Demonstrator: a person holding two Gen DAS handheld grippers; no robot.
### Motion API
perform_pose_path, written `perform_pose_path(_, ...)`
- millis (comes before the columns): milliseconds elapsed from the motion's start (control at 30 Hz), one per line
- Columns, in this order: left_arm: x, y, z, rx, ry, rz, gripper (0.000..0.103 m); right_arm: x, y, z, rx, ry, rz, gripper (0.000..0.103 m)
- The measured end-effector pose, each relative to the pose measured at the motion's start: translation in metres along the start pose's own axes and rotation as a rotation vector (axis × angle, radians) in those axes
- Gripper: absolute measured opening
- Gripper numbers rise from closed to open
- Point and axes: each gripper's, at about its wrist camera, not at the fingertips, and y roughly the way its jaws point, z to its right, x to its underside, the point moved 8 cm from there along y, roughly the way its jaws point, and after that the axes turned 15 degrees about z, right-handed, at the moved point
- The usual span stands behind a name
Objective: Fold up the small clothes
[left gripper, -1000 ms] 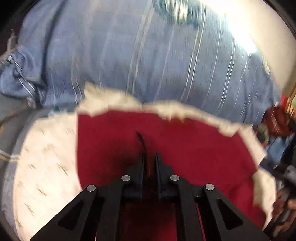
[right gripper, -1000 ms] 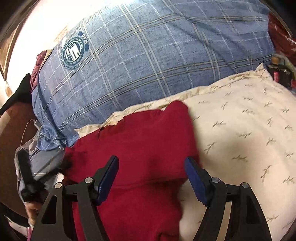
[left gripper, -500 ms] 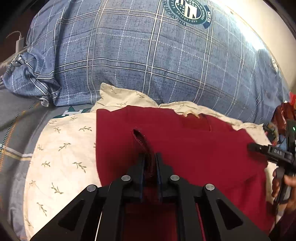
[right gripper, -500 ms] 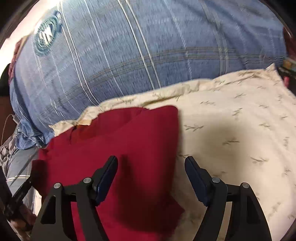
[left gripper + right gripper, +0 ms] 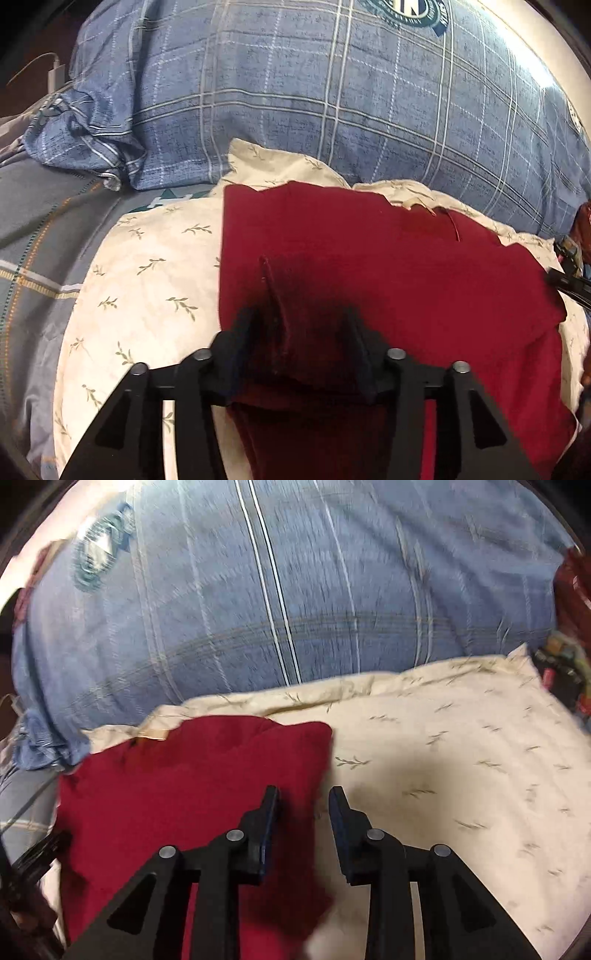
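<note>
A dark red garment [image 5: 388, 273] lies flat on a cream leaf-print pillow [image 5: 147, 280]. My left gripper [image 5: 299, 321] is open, its jaws spread either side of a raised pleat of the red cloth, which droops loose between them. In the right wrist view the same red garment [image 5: 184, 794] covers the left part of the cream pillow [image 5: 461, 775]. My right gripper [image 5: 303, 797] hovers over the garment's right edge, its jaws partly closed with a gap and nothing between them.
A large blue plaid pillow [image 5: 332, 103] with a round badge lies behind the cream pillow, also in the right wrist view [image 5: 277, 602]. A grey striped bedsheet [image 5: 40, 236] lies at left. Dark clutter [image 5: 561, 672] sits at far right.
My left gripper has opened and let go of the red pleat. My right gripper's jaws have narrowed from wide open and it has shifted right, to the garment's edge.
</note>
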Motion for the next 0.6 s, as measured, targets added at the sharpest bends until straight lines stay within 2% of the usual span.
perform_pose_path(67, 0.001, -0.003, -0.002, -0.01, -0.008, 0.01, 0.058, 0.003, -0.023, -0.014, -0.051, -0.051, 0.022, 0.03)
perform_pose_path(133, 0.005, -0.003, -0.002, -0.016, 0.002, 0.005, 0.059, 0.019, -0.027, -0.033, -0.08, -0.154, -0.01, 0.023)
perform_pose_path(200, 0.009, -0.003, -0.001, -0.028, 0.018, 0.012, 0.06, 0.043, -0.018, -0.034, -0.011, -0.268, -0.057, 0.023)
perform_pose_path(233, 0.01, -0.004, -0.001, -0.029, 0.022, 0.017, 0.06, 0.053, -0.009, -0.031, 0.011, -0.283, -0.092, 0.024)
perform_pose_path(300, 0.012, -0.008, -0.001, -0.024, 0.018, 0.025, 0.06, 0.053, -0.011, -0.025, 0.009, -0.25, -0.072, 0.024)
perform_pose_path(333, 0.013, -0.012, -0.002, -0.02, 0.01, 0.026, 0.061, 0.05, -0.021, -0.025, 0.012, -0.223, -0.076, 0.028)
perform_pose_path(433, 0.017, -0.028, -0.008, 0.006, -0.024, 0.017, 0.065, 0.041, -0.059, -0.027, -0.065, -0.16, -0.044, 0.044)
perform_pose_path(500, 0.02, -0.041, -0.011, 0.025, -0.022, 0.008, 0.067, 0.043, -0.08, -0.025, -0.093, -0.149, -0.028, 0.067)
perform_pose_path(600, 0.027, -0.062, -0.012, 0.064, -0.045, -0.021, 0.067, 0.06, -0.113, -0.014, -0.154, -0.107, -0.041, 0.07)
